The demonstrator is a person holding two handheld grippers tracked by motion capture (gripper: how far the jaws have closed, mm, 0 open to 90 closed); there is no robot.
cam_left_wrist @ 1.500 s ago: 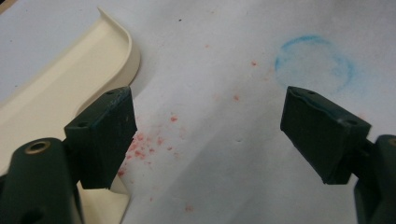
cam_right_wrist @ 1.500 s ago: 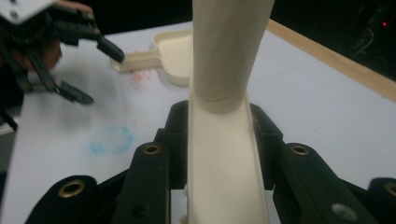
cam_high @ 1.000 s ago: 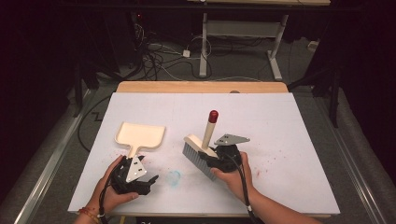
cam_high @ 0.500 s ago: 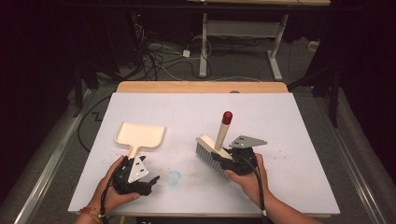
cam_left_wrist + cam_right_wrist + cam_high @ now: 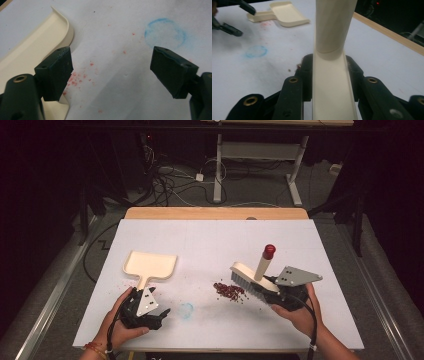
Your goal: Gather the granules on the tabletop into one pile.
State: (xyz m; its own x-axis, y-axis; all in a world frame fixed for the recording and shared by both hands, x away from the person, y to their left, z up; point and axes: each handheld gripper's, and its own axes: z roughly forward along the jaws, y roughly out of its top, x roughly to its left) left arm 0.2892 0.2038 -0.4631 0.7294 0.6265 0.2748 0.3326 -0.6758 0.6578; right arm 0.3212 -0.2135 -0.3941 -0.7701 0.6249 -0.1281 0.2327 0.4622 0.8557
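Two grippers work over our white table point(image 5: 310, 250). Our left gripper point(image 5: 112, 72), jaws spread and empty, waits beside the cream dustpan point(image 5: 149, 266); our right gripper point(image 5: 280, 295) pinches the hand brush point(image 5: 252, 279) so its bristles meet the red crumbs point(image 5: 229, 290) for sweeping.

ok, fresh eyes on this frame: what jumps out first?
Probably the cream brush with its red-tipped handle, clamped in the right gripper at the table's right, bristles beside a small pile of dark red crumbs. Next, the cream dustpan lying at the left, with the left gripper open just off its handle.
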